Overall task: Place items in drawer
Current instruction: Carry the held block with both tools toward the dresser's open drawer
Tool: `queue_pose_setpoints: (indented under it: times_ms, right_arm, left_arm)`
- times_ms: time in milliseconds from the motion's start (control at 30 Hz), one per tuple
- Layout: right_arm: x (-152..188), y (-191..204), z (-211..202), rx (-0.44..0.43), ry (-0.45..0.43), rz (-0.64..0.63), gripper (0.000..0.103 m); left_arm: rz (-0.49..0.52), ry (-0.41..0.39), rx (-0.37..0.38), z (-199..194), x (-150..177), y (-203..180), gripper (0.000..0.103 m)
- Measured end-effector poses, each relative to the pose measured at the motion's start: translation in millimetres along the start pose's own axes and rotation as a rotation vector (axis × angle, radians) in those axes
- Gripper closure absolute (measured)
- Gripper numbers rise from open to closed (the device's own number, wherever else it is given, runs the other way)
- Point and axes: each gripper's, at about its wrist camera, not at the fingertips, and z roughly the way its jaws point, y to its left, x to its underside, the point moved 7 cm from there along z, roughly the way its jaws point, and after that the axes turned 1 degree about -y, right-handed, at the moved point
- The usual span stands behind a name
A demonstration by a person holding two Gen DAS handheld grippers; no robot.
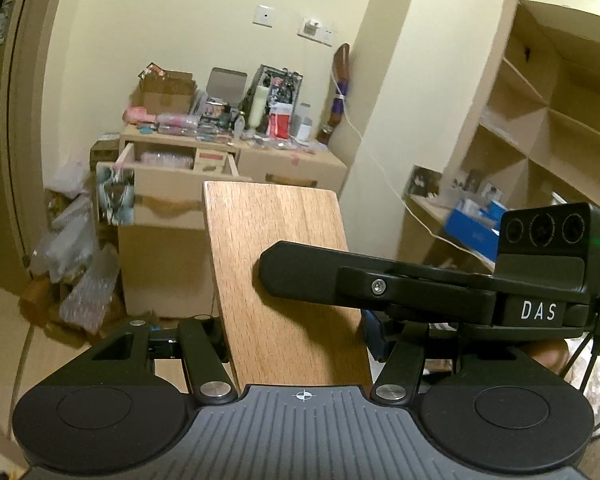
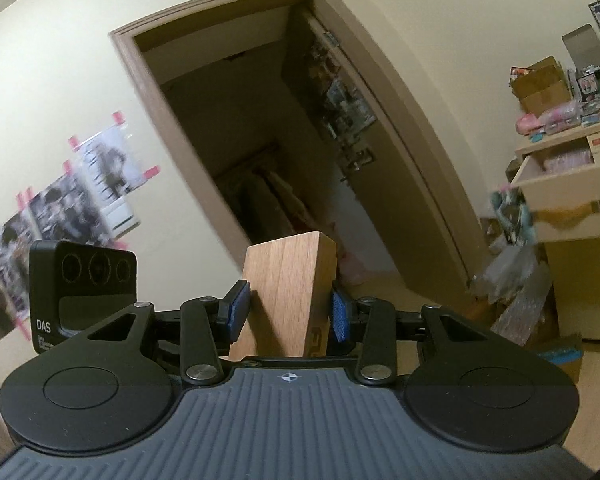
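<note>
Between the right tool's (image 2: 286, 312) blue pads (image 2: 238, 306) stands a light oak wooden block (image 2: 290, 292), clamped upright. Left tool (image 1: 296, 332) grips the same block's flat face (image 1: 284, 272), right tool crossing it. Ahead of the left tool, a beige drawer (image 1: 168, 170) is pulled open.

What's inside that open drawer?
In the open drawer you can see something pink and a small box with red print. The drawer's front hides whatever lies deeper down.
</note>
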Motion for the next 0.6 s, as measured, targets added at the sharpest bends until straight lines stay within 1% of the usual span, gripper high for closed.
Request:
queue_pose_setpoints:
  times_ms: [133,300,467,600]
  right_arm:
    - [-28,-40,32,0.024,-0.02,-0.002,0.062]
    - [-58,-97,80,0.073,-0.049,0.006,0.062]
    - [-95,-150,138,0.14,-0.089,0.015,0.062]
    - [-125,-185,175,0.192,-0.145,0.021,0.062]
  left_arm:
    - [0.022,0.01,0.023,33,-33,24,0.045]
    - [0.042,0.02,0.067,88,-74,68,0.045]
    - [0.077,0.043,0.134,140,-125,127,0.045]
    - [0.127,0.071,0.186,176,-168,165,0.045]
